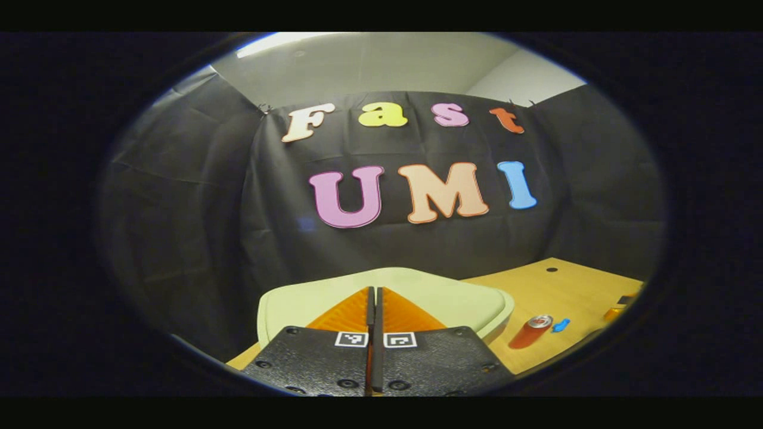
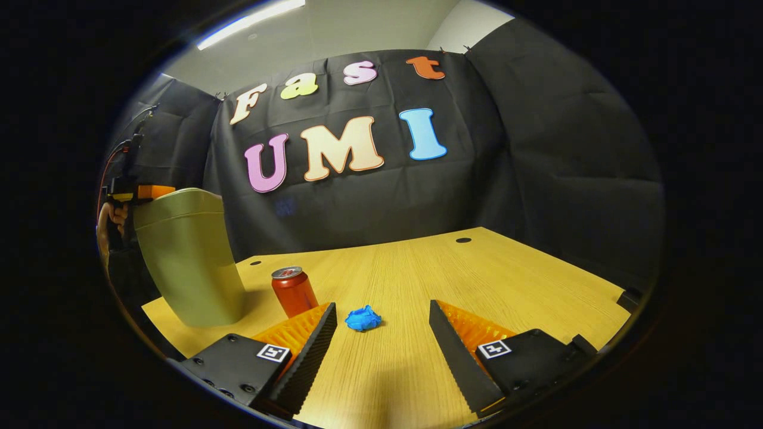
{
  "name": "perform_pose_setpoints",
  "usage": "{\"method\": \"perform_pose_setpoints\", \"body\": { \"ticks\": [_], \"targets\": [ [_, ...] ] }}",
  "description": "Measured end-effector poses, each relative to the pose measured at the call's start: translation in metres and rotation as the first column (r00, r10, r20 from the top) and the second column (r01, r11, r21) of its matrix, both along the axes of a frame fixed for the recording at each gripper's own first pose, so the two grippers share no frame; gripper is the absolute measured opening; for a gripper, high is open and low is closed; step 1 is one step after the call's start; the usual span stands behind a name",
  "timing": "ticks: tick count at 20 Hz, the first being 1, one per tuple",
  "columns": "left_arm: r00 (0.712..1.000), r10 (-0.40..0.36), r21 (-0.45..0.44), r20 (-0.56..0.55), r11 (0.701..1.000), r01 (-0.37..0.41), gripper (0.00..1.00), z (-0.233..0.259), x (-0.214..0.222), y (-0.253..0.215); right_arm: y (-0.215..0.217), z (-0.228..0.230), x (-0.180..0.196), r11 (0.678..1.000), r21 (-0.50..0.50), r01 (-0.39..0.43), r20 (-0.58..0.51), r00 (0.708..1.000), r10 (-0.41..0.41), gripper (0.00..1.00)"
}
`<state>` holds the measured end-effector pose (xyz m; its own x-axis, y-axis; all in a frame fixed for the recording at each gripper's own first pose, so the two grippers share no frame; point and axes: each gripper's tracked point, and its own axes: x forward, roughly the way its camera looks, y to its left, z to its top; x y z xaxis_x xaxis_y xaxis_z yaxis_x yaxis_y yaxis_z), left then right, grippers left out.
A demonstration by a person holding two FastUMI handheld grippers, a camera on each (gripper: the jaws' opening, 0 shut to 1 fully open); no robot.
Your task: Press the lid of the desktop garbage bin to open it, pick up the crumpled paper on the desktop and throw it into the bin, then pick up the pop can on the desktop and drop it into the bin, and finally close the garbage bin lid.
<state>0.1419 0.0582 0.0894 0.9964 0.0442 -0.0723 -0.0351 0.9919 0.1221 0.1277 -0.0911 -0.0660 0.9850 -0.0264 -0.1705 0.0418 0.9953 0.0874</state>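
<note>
L gripper (image 1: 374,298) clenched, tips over bin lid (image 1: 453,298), prob to press it. R gripper (image 2: 381,325) released, aimed at crumpled paper (image 2: 362,318) on counter (image 2: 477,268); pop can (image 2: 293,291) beside bin (image 2: 185,262).

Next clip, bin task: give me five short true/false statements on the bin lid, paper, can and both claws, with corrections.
1. The right claw is open. True.
2. The pop can lies on its side. False: it stands upright on the desk.
3. The blue crumpled paper is already in the bin. False: it lies on the desk ahead of the right claw.
4. The left claw is shut, over the garbage bin lid. True.
5. The lid is up. False: it is down.
</note>
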Motion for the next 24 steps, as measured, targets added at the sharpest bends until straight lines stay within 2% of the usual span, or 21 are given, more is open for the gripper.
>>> {"method": "perform_pose_setpoints", "body": {
  "ticks": [7,9,12,15,17,20,22,23,24],
  "targets": [
    [0.997,-0.041,0.008,-0.061,0.999,0.042,0.0,-0.008,-0.001,-0.003,0.013,0.004,-0.002,0.999,-0.036,-0.008,0.002,1.0,0.008,0.97],
    [0.995,-0.051,0.056,-0.091,0.997,0.056,0.0,-0.01,-0.002,-0.003,0.013,0.002,0.0,0.999,-0.033,-0.011,-0.004,1.0,0.011,0.97],
    [0.994,-0.051,0.08,-0.094,0.995,0.059,0.0,-0.006,-0.003,-0.003,0.013,0.004,0.001,0.999,-0.034,-0.017,-0.005,1.0,0.017,0.97],
    [0.999,-0.028,0.089,-0.044,0.996,0.032,0.0,0.005,0.001,-0.003,0.013,0.004,-0.001,0.999,-0.038,-0.023,-0.001,1.0,0.023,0.97],
    [0.997,-0.054,0.081,-0.056,0.995,0.059,0.0,0.008,-0.001,-0.011,0.014,0.005,-0.001,0.999,-0.033,-0.026,0.001,1.0,0.026,0.97],
    [0.996,-0.065,0.123,0.053,0.991,0.058,0.0,0.051,-0.005,-0.019,0.011,0.007,-0.004,0.999,-0.037,-0.021,0.008,1.0,0.021,0.97],
    [0.987,-0.1,0.115,0.122,0.99,0.086,0.0,0.074,-0.015,-0.035,0.012,0.006,-0.005,0.999,-0.039,-0.019,0.01,1.0,0.02,0.97],
    [0.982,-0.12,0.102,0.148,0.989,0.106,0.04,0.081,-0.023,-0.043,0.012,0.006,-0.005,0.999,-0.04,-0.019,0.01,1.0,0.019,0.97],
    [0.975,-0.149,0.091,0.164,0.987,0.135,0.0,0.087,-0.03,-0.054,0.012,0.006,-0.004,0.999,-0.04,-0.018,0.009,1.0,0.018,0.97]
  ]
}}
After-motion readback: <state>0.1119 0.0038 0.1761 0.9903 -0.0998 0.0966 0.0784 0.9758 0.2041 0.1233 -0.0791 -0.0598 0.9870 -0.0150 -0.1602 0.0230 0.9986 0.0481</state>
